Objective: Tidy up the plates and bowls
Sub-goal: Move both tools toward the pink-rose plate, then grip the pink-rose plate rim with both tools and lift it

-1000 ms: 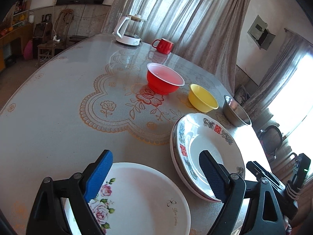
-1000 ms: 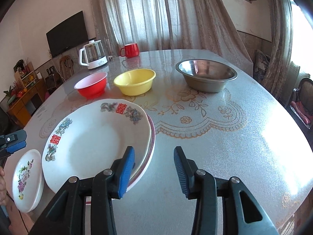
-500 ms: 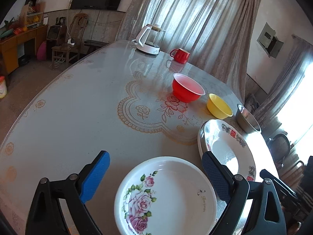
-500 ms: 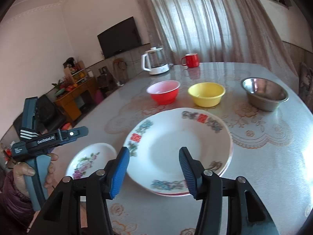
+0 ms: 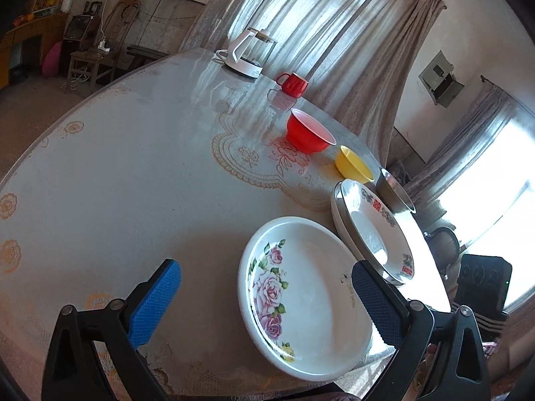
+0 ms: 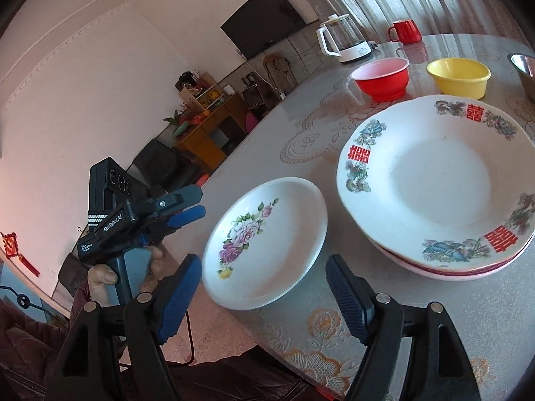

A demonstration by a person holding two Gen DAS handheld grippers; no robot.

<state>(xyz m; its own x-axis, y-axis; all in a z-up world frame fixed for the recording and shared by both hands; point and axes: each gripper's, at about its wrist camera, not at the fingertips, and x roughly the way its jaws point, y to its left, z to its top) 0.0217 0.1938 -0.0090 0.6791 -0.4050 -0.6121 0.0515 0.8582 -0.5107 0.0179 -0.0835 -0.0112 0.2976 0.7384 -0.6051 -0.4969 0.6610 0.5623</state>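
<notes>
A small white plate with pink roses [image 5: 301, 297] lies at the table's near edge. My left gripper [image 5: 264, 277] hovers over its left half, jaws opening wide, pads off the plate. My right gripper [image 6: 262, 267] faces the same rose plate [image 6: 267, 244] from the near side, jaws also opening, and the plate's near rim shows between the fingers untouched. A stack of large plates with red characters [image 6: 438, 183] sits just right of it. Behind stand a red bowl [image 6: 383, 78], a yellow bowl [image 6: 458, 77] and a steel bowl [image 5: 394, 190].
A white kettle [image 5: 245, 53] and a red mug [image 5: 294, 83] stand at the far side, by the curtain. The round table [image 5: 133, 173] has a lace-patterned top. A person's hand [image 6: 110, 274] holds the left gripper [image 6: 180, 210] off the table's left edge.
The right gripper swung left from the large plate stack to face the rose plate, its jaws spreading wider. The left gripper shifted left, so the rose plate now shows whole and further right.
</notes>
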